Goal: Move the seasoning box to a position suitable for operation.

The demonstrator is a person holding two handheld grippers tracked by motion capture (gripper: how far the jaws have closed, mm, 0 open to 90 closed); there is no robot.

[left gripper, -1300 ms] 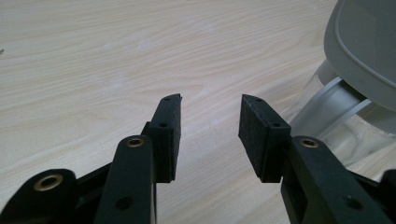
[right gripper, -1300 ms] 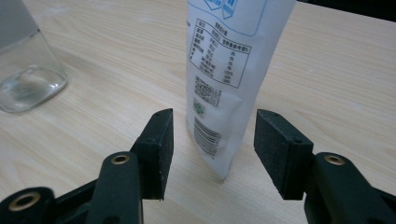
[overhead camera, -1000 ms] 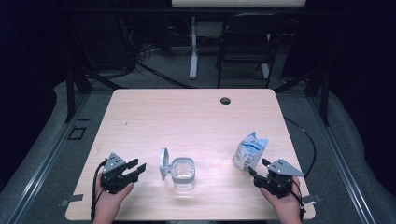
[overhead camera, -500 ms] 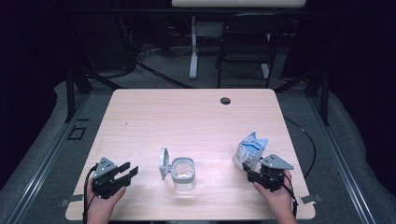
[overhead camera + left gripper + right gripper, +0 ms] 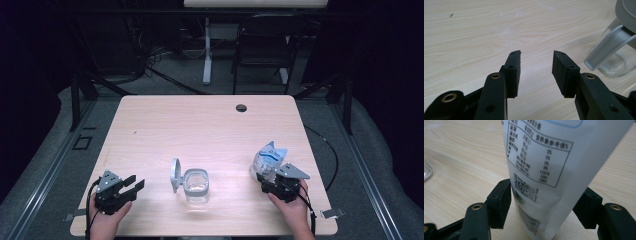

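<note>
Right claw [image 5: 544, 202] straddles glossy printed pouch [image 5: 549, 170], unclamped; left claw [image 5: 536, 66] apart.

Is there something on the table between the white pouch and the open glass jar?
Nothing visible does. Bare table lies between the white pouch, which stands between the right tool's jaws, and the glass jar, its lid swung open on the far side.

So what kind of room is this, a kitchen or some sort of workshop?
Probably a lab or recording studio, not a kitchen: a bare light wooden table rings itself with black metal framing, loose cables cross the grey floor, and the surroundings are dark.
</note>
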